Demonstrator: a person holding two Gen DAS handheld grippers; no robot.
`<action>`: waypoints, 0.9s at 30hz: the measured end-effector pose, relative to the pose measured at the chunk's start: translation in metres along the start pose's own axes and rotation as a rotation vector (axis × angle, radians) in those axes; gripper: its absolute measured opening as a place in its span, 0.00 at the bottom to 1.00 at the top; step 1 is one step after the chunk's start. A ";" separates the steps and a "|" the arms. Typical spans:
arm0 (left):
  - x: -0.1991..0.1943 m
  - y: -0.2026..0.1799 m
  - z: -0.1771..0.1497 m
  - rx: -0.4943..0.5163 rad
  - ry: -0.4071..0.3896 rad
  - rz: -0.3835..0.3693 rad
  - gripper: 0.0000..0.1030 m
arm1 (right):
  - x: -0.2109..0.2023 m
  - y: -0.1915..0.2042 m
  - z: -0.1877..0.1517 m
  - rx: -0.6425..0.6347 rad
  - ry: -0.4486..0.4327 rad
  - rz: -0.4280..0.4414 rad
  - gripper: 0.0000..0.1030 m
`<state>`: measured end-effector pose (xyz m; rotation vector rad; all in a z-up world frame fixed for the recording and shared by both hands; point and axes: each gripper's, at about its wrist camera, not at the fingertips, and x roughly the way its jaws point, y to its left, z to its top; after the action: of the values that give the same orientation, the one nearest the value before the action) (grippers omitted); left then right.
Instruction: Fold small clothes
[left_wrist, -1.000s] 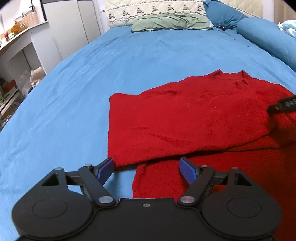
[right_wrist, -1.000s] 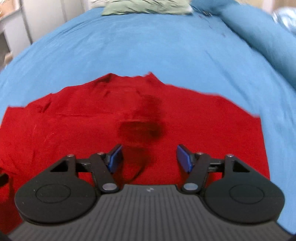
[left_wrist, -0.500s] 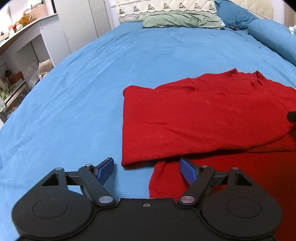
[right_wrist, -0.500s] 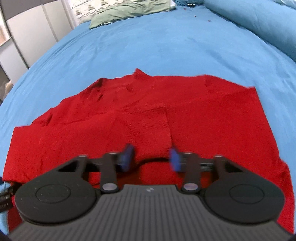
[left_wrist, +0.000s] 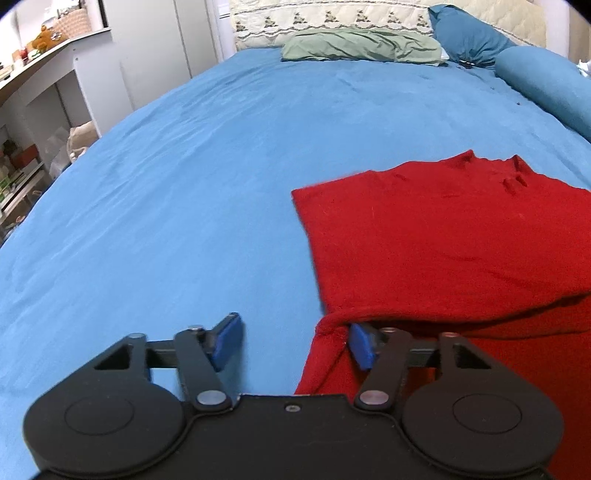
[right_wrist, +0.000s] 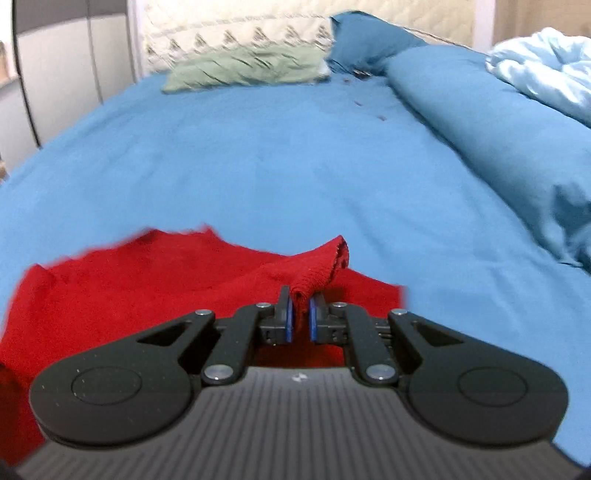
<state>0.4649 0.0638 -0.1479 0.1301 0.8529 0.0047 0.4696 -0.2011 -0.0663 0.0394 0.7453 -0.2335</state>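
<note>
Right gripper (right_wrist: 300, 320) is pinching a raised fold of the red garment (right_wrist: 147, 288), its blue pads clamped on the cloth, which is peaking up from between them. Left gripper (left_wrist: 291, 341) is sitting over the garment's near left edge, its jaws having just been narrowing (they are not yet pressing): one blue pad (left_wrist: 360, 345) is tucked under a lifted red hem, the other is hanging over bare sheet. One red garment is lying partly folded on the blue bedsheet (left_wrist: 166, 192), toward its near right side. At the head of the bed are lying one green pillow (left_wrist: 362, 46), one dark blue pillow (left_wrist: 469, 37) and one long blue bolster (left_wrist: 546, 85), all well apart from the garment.
</note>
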 end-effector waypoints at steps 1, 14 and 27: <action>0.000 -0.002 0.001 0.010 0.001 -0.005 0.49 | 0.006 -0.008 -0.005 0.010 0.019 -0.009 0.23; -0.029 -0.005 -0.004 0.079 -0.001 0.001 0.54 | 0.022 -0.036 -0.058 0.055 0.107 0.031 0.74; -0.016 -0.051 0.020 0.091 -0.058 -0.135 0.72 | 0.034 -0.032 -0.071 0.068 0.077 0.118 0.88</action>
<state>0.4668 0.0100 -0.1289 0.1565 0.8023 -0.1641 0.4387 -0.2299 -0.1400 0.1570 0.8085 -0.1455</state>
